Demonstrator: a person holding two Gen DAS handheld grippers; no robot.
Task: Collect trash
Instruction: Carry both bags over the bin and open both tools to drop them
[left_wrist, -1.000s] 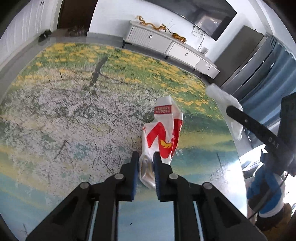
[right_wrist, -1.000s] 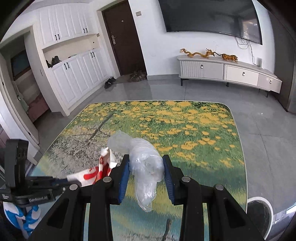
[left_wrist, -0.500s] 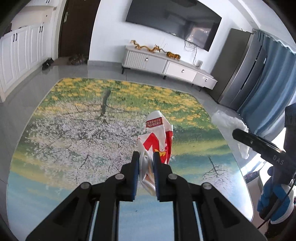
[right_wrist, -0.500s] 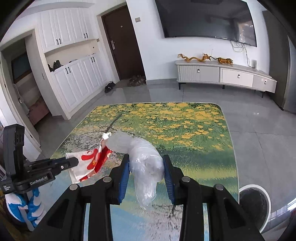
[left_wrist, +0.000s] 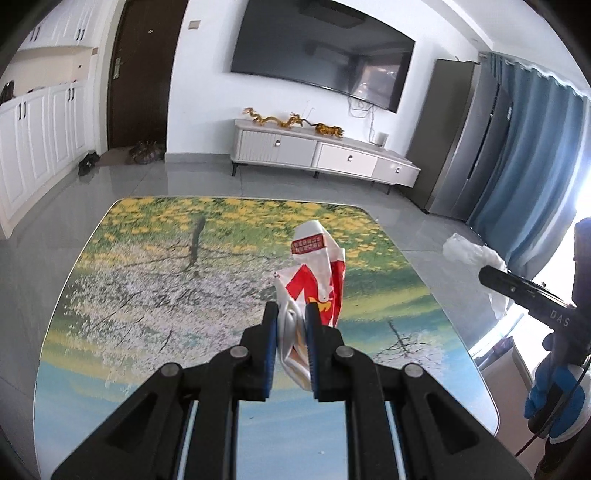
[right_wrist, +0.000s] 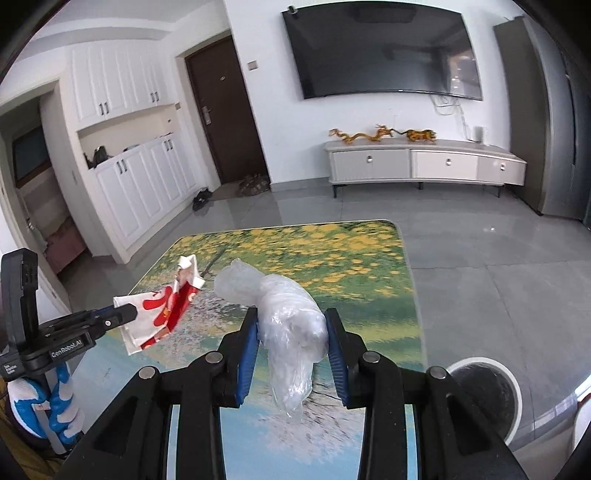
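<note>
My left gripper (left_wrist: 291, 314) is shut on a crumpled red and white wrapper (left_wrist: 317, 273) and holds it above the table (left_wrist: 147, 280) with the printed landscape top. The wrapper also shows in the right wrist view (right_wrist: 162, 306), at the left gripper's tip (right_wrist: 125, 314). My right gripper (right_wrist: 291, 321) is shut on a clear plastic bag (right_wrist: 288, 317) that hangs down between the pads. The bag also shows in the left wrist view (left_wrist: 472, 254), off the table's right edge, with the right gripper (left_wrist: 491, 275) there.
A round white trash bin (right_wrist: 484, 398) with a dark inside stands on the floor right of the table. A white TV cabinet (right_wrist: 424, 164) and a wall TV (right_wrist: 380, 48) are far behind. Blue curtains (left_wrist: 524, 155) hang at the right.
Both grippers have risen and tilted up with their trash still held, so more of the room and less of the table shows. The trash bin has come further into the right wrist view.
</note>
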